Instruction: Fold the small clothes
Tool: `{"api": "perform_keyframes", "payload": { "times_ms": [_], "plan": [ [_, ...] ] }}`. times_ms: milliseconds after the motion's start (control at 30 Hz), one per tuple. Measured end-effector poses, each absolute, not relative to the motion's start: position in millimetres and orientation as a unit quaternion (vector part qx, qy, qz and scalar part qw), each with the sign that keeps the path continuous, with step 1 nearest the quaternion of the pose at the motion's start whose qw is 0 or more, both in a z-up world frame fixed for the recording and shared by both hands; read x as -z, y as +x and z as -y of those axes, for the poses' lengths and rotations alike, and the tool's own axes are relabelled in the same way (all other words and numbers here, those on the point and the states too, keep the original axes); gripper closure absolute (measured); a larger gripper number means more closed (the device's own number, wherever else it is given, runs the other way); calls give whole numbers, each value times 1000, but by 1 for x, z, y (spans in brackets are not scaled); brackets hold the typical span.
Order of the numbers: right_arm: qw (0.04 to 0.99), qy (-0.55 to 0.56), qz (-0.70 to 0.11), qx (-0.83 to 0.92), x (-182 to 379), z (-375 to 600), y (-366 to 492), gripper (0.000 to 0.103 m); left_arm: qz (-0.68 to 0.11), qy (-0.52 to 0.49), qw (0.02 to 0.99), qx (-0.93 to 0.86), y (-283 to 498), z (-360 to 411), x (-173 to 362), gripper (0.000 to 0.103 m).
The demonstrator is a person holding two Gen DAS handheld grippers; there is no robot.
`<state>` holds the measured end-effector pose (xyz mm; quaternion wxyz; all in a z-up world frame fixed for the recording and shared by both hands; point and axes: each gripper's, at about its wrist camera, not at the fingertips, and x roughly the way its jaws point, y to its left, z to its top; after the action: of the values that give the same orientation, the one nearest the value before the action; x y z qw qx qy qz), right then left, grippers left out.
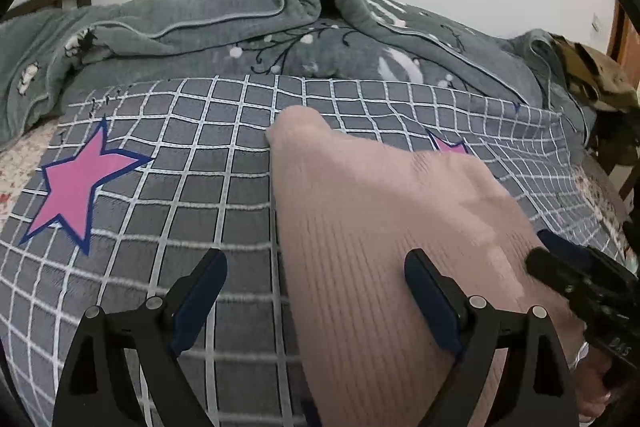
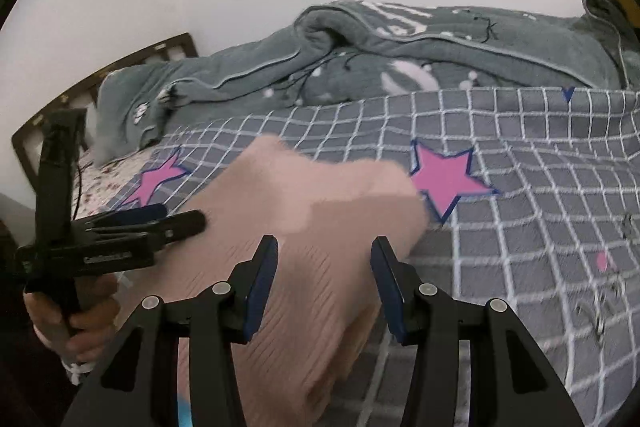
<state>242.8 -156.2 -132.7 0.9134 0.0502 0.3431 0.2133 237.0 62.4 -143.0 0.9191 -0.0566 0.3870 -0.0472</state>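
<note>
One pink garment (image 1: pixel 384 227), seemingly folded, two stars (image 1: pixel 80 183)

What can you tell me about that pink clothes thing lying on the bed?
The pink garment is pale, dusty pink, a soft ribbed knit with fine lines running along it. It lies spread on the grey checked blanket, one narrower end reaching away toward the rumpled grey quilt. It partly covers a pink star. Both grippers hang near its closer end with jaws apart; none looks closed on it. Its far edge is blurred in the right wrist view.
</note>
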Motion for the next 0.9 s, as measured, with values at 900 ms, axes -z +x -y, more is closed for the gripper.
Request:
{"api": "perform_keyframes", "payload": {
  "times_ms": [900],
  "plan": [
    [930, 20, -357, -89, 65, 181, 114, 60, -347, -61, 936, -8, 85, -49, 52, 12]
  ]
}}
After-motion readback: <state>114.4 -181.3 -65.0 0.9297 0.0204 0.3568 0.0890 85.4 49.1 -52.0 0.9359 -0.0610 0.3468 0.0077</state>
